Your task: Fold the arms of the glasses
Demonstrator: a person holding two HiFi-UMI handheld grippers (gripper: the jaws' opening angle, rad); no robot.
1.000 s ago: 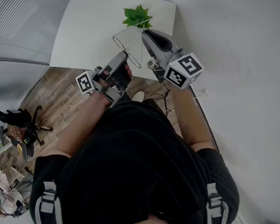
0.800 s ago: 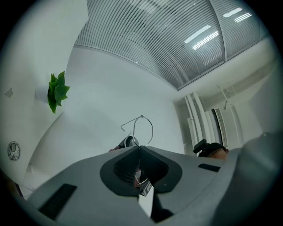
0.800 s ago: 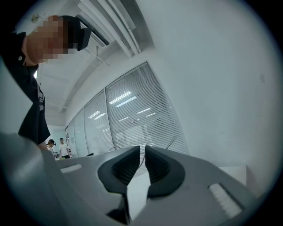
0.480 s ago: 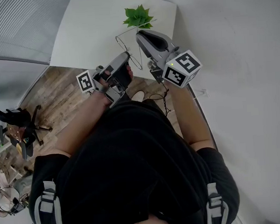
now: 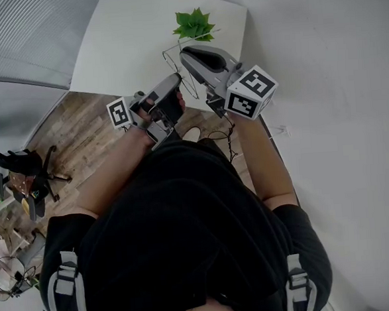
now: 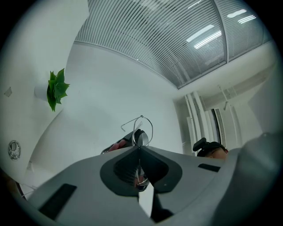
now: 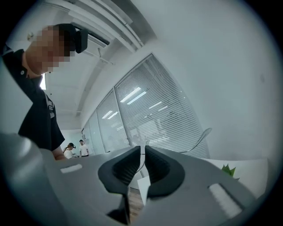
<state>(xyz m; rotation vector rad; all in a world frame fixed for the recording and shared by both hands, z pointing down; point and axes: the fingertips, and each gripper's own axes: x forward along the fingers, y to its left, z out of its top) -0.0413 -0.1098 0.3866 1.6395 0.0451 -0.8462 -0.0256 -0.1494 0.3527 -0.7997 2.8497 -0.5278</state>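
We've got the glasses (image 6: 142,131) up in the air between the two grippers, over the near edge of the white counter (image 5: 127,43) and not resting on it. The left tongs (image 6: 139,149) are pressed together on the thin wire frame, right at the base of one round lens. That lens ring sticks up just past the tips, so the frame stands pretty much upright in the left gripper view. From the head view, the left tongs angle up and away from us. The right tongs (image 7: 143,152) come in from the other side and have just been closing in. Only a slim slot is left between the pads, and a thin bit of the frame's wire runs through it. It looks to us like the pads aren't quite squeezing that wire, but it's so thin we can't say for sure. One curved arm (image 7: 204,132) of the glasses pokes out to the right of those tongs. From above, the tips of the two tongs sit just beside each other with the frame between them. The little green plant (image 5: 194,24) stands on the counter just behind. Wood floor (image 5: 80,133) shows to the left of the counter.
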